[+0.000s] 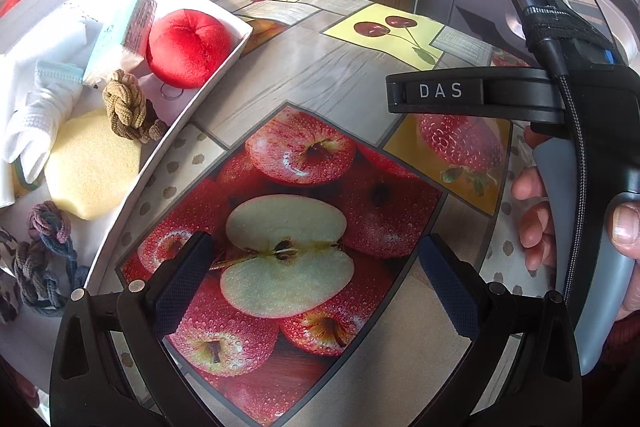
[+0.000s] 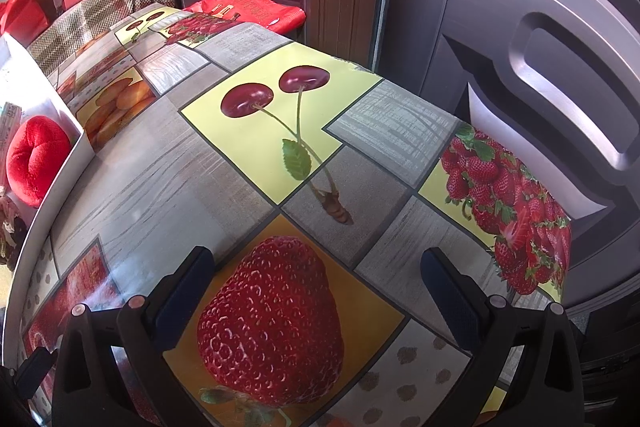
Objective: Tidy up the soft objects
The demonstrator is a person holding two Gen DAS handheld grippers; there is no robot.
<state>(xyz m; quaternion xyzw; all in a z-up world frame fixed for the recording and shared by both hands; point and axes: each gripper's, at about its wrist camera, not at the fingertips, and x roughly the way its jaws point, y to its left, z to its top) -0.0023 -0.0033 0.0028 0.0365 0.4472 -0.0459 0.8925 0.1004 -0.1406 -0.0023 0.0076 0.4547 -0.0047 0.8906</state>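
Soft objects already gathered in the white tray (image 1: 208, 75) on the worktop (image 1: 320, 75): red plush (image 1: 188, 47), yellow sponge (image 1: 90, 167), knotted cords (image 1: 128, 105). Left gripper (image 1: 316, 279) and right gripper (image 2: 316, 283) both spread wide, empty, hovering over bare printed cloth. Risk: catching the tray's thin wall on a careless reach, tipping contents out.

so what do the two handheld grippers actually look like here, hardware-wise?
Both match: black frames with silver pivot pins and dark navy textured finger pads. The left gripper shows only that. The right gripper, seen side-on from the left wrist view, has a black finger marked "DAS", a grey handle, a braided cable, a strap and a lit green LED. A dark red sleeve edge shows at the hand.
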